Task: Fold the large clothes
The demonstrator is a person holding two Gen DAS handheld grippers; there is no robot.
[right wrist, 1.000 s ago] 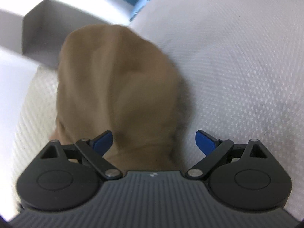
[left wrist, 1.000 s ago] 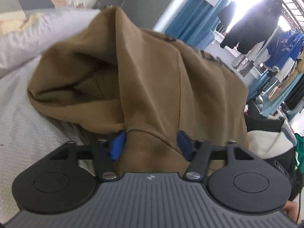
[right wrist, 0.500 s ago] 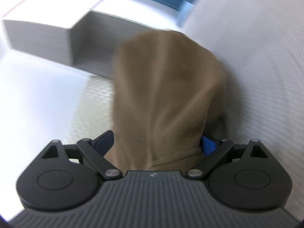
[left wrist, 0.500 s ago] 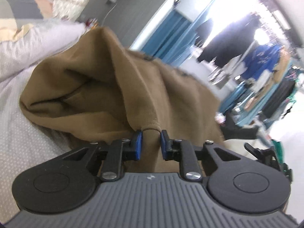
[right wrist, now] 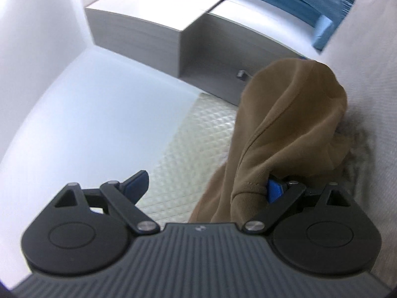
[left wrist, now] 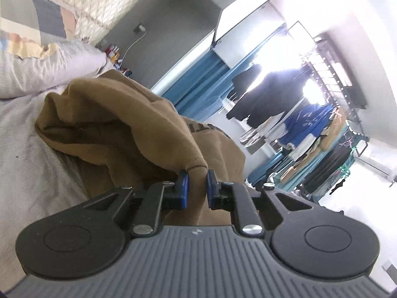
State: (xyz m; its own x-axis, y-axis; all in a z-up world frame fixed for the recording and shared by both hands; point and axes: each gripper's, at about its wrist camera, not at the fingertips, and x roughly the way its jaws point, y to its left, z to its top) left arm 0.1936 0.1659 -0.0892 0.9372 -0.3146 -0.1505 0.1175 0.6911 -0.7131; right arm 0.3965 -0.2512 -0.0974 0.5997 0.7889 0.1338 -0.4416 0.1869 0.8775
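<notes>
A brown sweatshirt (left wrist: 129, 124) lies bunched on the white bed sheet (left wrist: 29, 164), dark lettering showing on its far side. My left gripper (left wrist: 197, 186) has its jaws closing, and the blue pads pinch a ribbed hem of the sweatshirt between them. In the right wrist view the same sweatshirt (right wrist: 290, 114) hangs in a hump over the bed's edge. My right gripper (right wrist: 206, 182) stands wide open. A fold of fabric rests against its right finger (right wrist: 274, 190), while the left finger (right wrist: 136, 181) is bare.
A patchwork pillow (left wrist: 37, 69) lies at the bed's head. A rack of hanging clothes (left wrist: 310, 129) and blue curtains (left wrist: 198, 79) fill the bright far side. Past the quilted mattress side (right wrist: 193, 134) are a pale floor and a grey cabinet (right wrist: 148, 32).
My left gripper's jaws came together on the hem and the view tilted as it rose and swung. The right gripper lifted and turned; the cloth slid from mid-gap toward its right finger.
</notes>
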